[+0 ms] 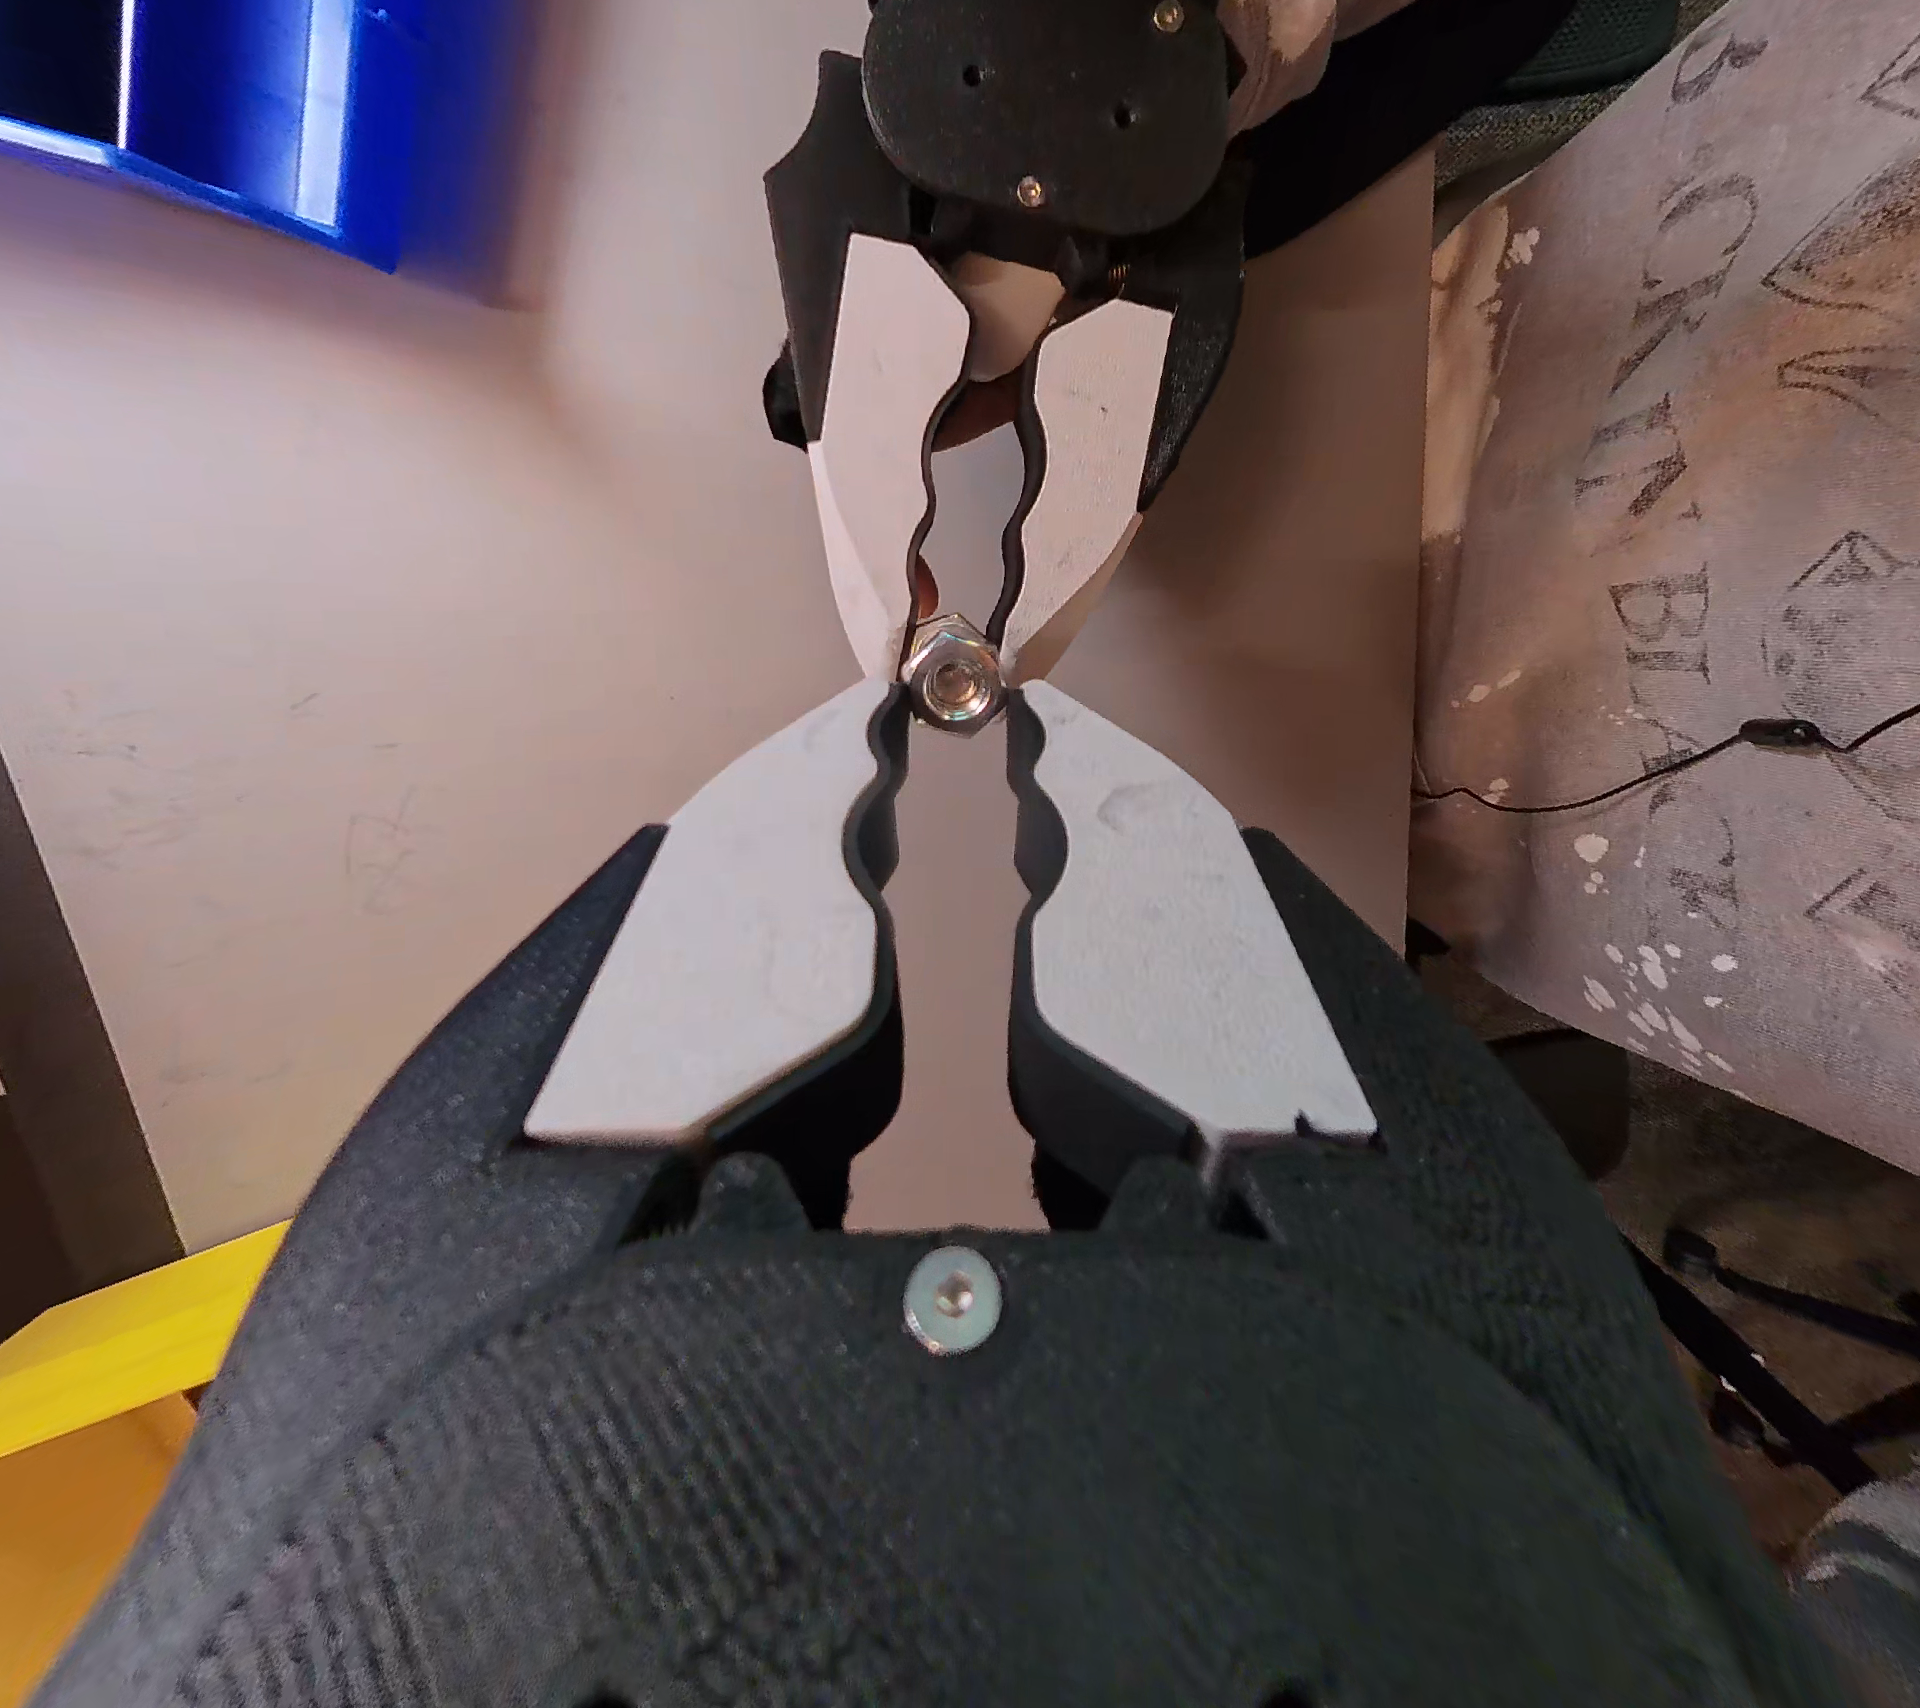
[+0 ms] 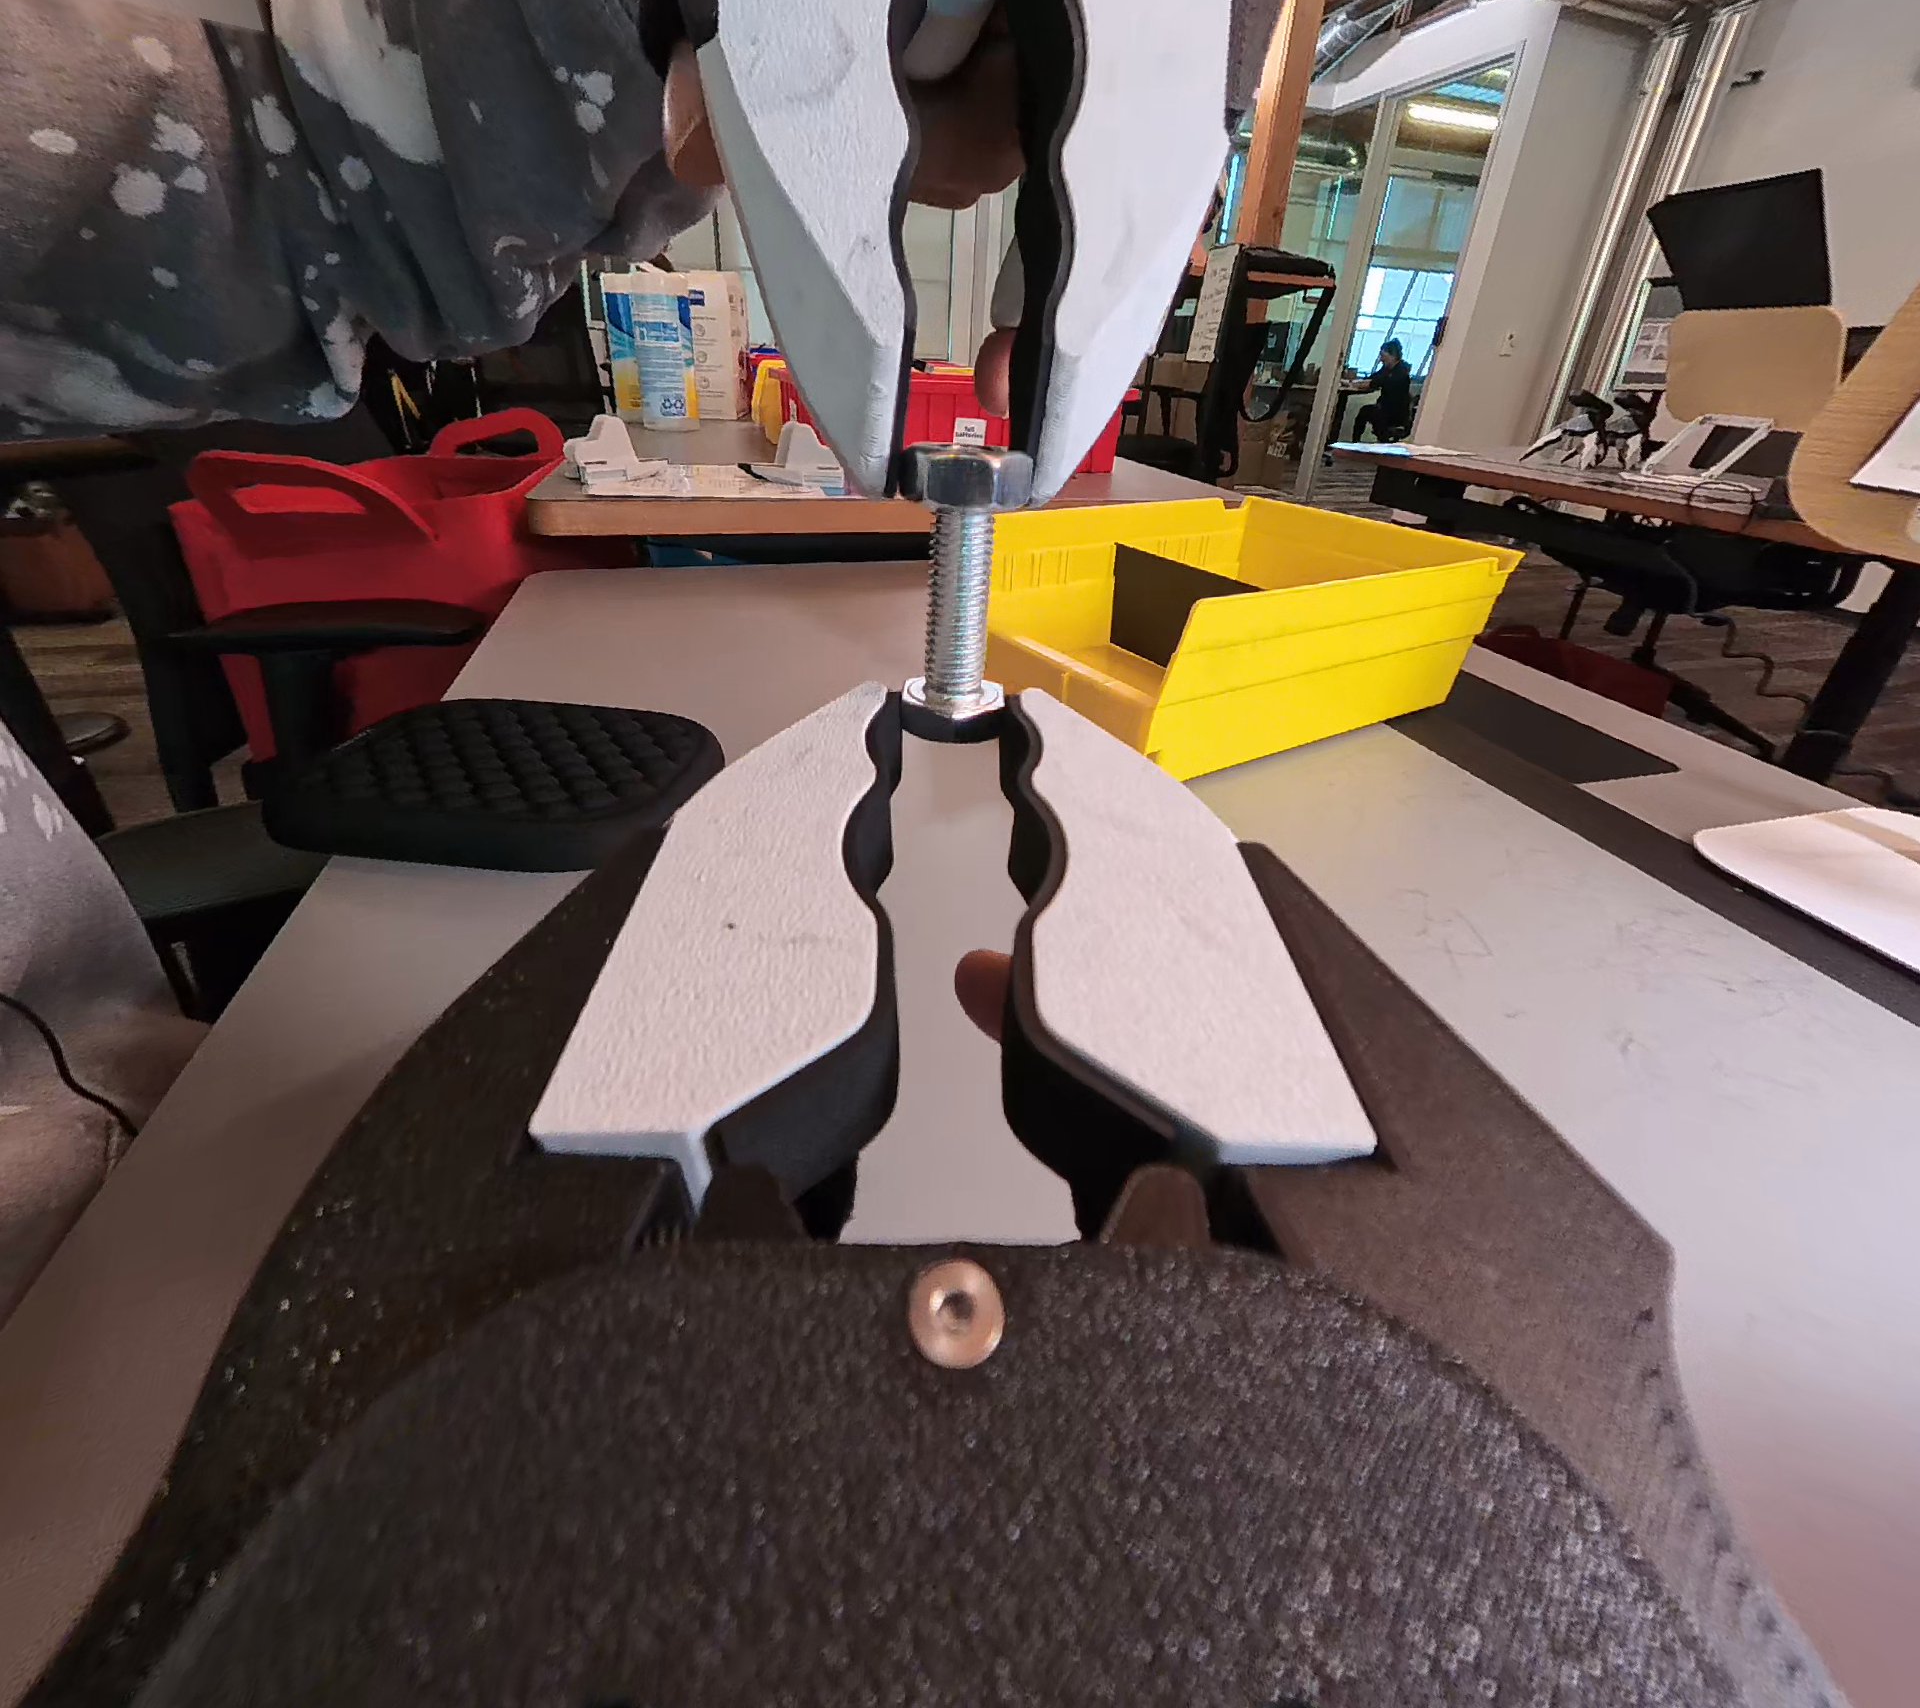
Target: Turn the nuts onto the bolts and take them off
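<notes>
the bolt is held in the air above the near part of a grey table, standing upright in the right wrist view, its threaded shank bare between head and nut. the hex head is at the top, pinched between the tips of the left gripper, which comes down from above. the nut sits at the bottom end of the shank, and the right gripper pinches it between its tips. in the left wrist view the same bolt is seen end on: the left gripper closes on the head from the near side, and the right gripper reaches in from the far side, its tips just behind the head.

beyond the bolt on the table, slightly right, stands a yellow bin with a black divider inside. to the left, off the table's edge, is a black chair armrest, and farther left a red bag. a pale speckled sleeve fills the upper left of the right wrist view. at the right edge of the table lies a white card. a second table with bottles and papers stands farther back.
</notes>
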